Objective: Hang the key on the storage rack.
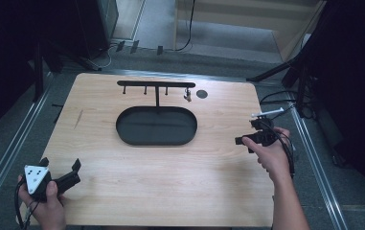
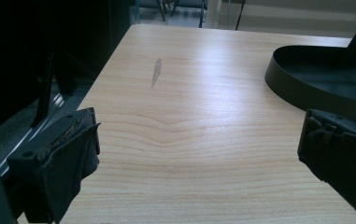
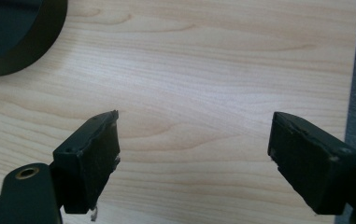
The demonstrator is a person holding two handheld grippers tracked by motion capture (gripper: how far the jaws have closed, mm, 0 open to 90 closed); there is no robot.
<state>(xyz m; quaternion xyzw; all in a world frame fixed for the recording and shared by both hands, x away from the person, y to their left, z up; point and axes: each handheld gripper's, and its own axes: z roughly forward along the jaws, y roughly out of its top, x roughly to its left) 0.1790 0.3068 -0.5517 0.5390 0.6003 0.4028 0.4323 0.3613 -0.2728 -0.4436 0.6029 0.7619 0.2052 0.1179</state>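
A pale wooden surface (image 1: 170,163) carries a black oval tray (image 1: 156,126) lying a little behind its middle, its long axis running left to right. From the tray's far edge a thin black post rises to a horizontal bar (image 1: 155,83), parallel to the tray's long axis, with short pegs hanging beneath; a small brass-coloured item (image 1: 188,95) dangles from the peg at the right end. Just right of that end, a dark round disc (image 1: 201,93) sits in the wood. A faint grey smear (image 1: 78,118) marks the surface left of the tray.

The left tool (image 1: 60,166) is held at the near left corner, jaws spread wide and empty, pointing toward the tray. The right tool (image 1: 253,132) hovers near the right edge, jaws likewise parted with nothing between them. In the right gripper view the tray's rim (image 3: 35,49) lies at the upper left, bare wood below the jaws.
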